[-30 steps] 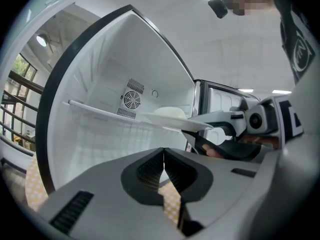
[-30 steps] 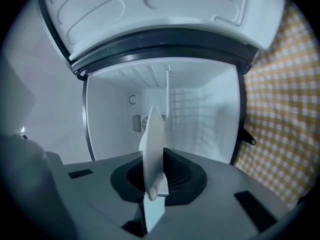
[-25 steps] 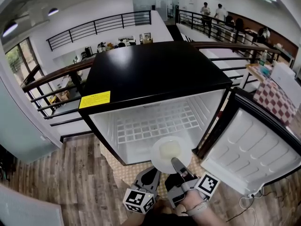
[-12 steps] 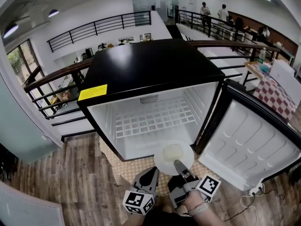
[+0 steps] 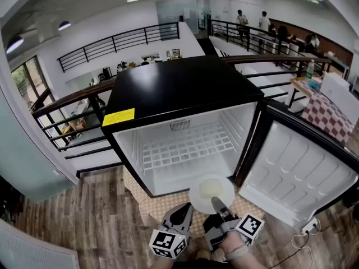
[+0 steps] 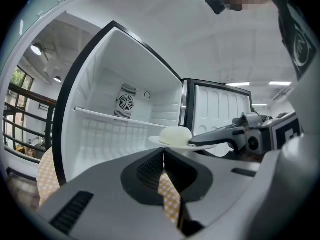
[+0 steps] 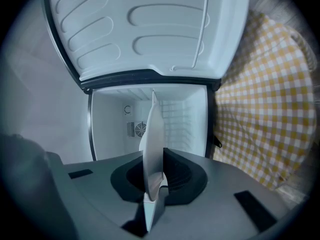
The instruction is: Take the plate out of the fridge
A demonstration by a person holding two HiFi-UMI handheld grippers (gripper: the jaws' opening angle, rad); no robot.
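The white plate [image 5: 211, 194] carries a pale round lump of food and hangs level just in front of the open black fridge [image 5: 179, 88], outside its cavity. My right gripper [image 5: 219, 205] is shut on the plate's near rim. In the right gripper view the plate [image 7: 150, 144] shows edge-on, clamped between the jaws. My left gripper [image 5: 183, 212] is beside it on the left, shut and holding nothing. From the left gripper view the plate [image 6: 179, 138] and the right gripper [image 6: 220, 135] lie ahead to the right, past the shut left gripper [image 6: 163, 152].
The fridge door [image 5: 297, 178] stands swung wide on the right. A white wire shelf [image 5: 185, 147] spans the otherwise bare cavity. The fridge stands on a yellow checked mat [image 5: 148, 203] on the wooden floor. A cable and socket [image 5: 310, 227] lie at lower right. Railings run behind.
The right gripper has drawn the plate back from the fridge's mouth towards me and a little lower. The left gripper stays beside it, still shut.
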